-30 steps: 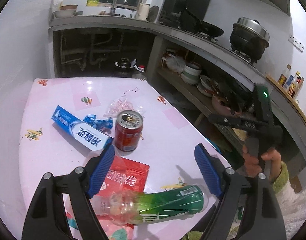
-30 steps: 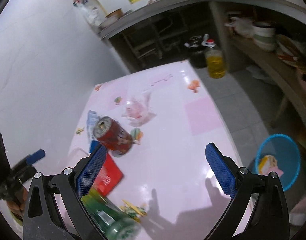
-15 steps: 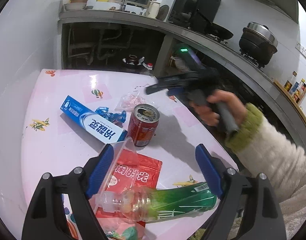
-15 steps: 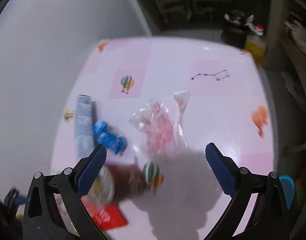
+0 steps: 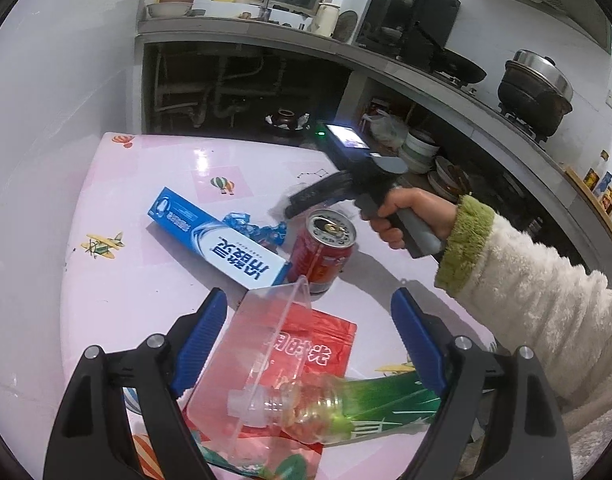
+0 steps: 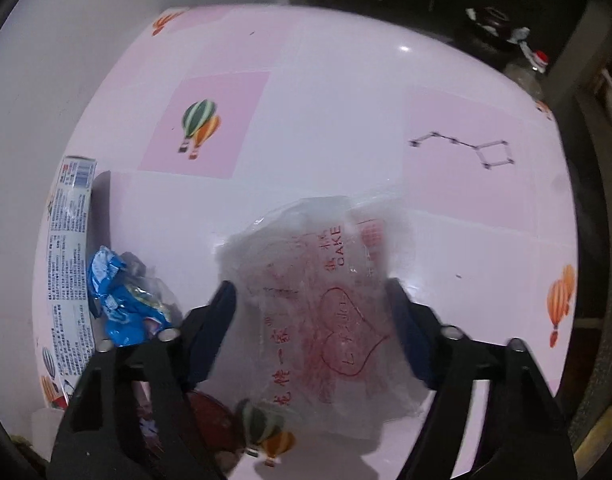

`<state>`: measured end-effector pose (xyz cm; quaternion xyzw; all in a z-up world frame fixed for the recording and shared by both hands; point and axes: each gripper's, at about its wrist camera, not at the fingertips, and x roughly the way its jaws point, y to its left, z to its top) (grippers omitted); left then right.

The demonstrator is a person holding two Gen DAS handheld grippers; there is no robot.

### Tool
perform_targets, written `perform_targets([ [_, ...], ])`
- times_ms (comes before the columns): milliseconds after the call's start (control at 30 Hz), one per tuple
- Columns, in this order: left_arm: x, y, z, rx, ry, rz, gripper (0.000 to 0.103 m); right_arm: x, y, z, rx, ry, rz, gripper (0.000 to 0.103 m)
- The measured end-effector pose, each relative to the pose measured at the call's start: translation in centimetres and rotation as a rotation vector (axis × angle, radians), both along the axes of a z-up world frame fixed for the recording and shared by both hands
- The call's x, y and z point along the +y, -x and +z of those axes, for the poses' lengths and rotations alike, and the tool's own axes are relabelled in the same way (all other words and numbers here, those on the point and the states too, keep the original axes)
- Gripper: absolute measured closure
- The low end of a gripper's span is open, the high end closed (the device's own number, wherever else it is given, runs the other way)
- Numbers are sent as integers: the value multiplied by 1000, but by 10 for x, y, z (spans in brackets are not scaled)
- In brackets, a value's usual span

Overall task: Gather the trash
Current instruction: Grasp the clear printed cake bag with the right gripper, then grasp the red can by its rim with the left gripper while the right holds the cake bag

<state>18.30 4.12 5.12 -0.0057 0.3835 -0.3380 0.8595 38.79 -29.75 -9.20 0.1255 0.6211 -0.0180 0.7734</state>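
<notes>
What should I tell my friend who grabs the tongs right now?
Right tongs: closing around the clear cake wrapper, not pinched yet.
Left tongs: open, over the clear plastic box, red packet and green bottle.
On the table: toothpaste box, blue wrapper, red can.
Done: nothing seen collected.
Left: everything; no bin in view.

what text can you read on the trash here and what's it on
"CAKE", red print on the clear plastic wrapper; its other red characters are too blurred to read.
Large white Chinese characters on the blue toothpaste box, seen upside down: not legible.
Yellow Chinese characters on the red pouch: partly covered, not legible.
Red can: print too small.
</notes>
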Motion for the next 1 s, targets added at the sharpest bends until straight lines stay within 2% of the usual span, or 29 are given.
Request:
perform_targets([
  [133,2,-3,1,-4,0,11,21,-18,27,3,-14,-10,-82,46],
  [400,10,-6,4,-12,14,38,21,-42,132,8,-64,-40,-239,50],
  [533,12,-6,5,-13,22,43,21,-37,187,13,-86,-63,-289,50],
  [667,11,-2,3,-15,7,36,21,-15,226,20,-102,-29,-300,50],
  [767,8,1,-4,-19,-35,27,21,-1,246,24,-120,2,-286,49],
  [833,4,3,-10,-22,-82,28,21,5,241,23,-124,23,-283,46],
  [933,-6,4,-20,-40,-165,23,21,13,243,22,-126,65,-267,38],
  [1000,-15,2,-27,-56,-231,25,21,15,239,19,-126,81,-252,29],
])
